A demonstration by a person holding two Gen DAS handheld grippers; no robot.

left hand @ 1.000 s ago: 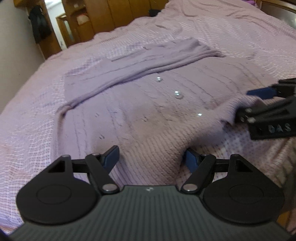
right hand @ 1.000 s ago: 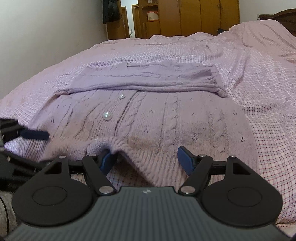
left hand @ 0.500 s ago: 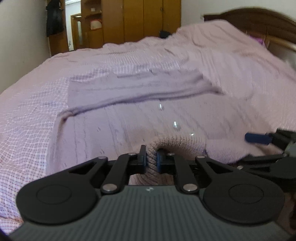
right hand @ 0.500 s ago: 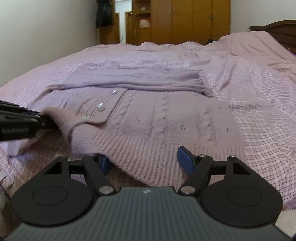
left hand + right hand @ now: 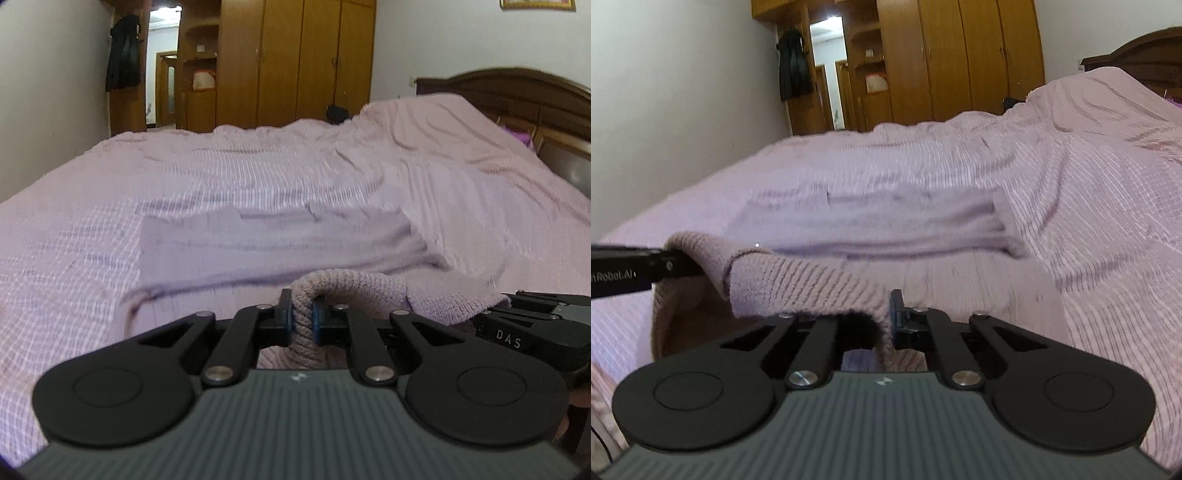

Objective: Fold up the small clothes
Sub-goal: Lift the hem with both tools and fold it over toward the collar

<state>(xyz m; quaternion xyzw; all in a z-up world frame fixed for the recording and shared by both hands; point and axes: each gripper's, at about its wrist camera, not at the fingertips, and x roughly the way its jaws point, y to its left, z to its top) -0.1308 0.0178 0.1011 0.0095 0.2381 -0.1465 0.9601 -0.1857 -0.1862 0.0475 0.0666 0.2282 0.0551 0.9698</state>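
A lilac cable-knit cardigan lies on the bed with its sleeves folded across its far part; it also shows in the right wrist view. My left gripper is shut on the ribbed hem, which is lifted off the bed. My right gripper is shut on the same hem further right; the knit hides its left finger. The hem stretches raised between the two grippers. The right gripper's body shows at the right edge of the left wrist view, and the left gripper's body at the left edge of the right wrist view.
The bed is covered by a pink checked bedspread. A dark wooden headboard stands at the right. Wooden wardrobes and a doorway are beyond the bed, with a dark coat hanging by the door.
Both grippers closed on the cardigan's hem, the left one first, and lifted it. The views have tilted up and moved forward towards the folded sleeves.
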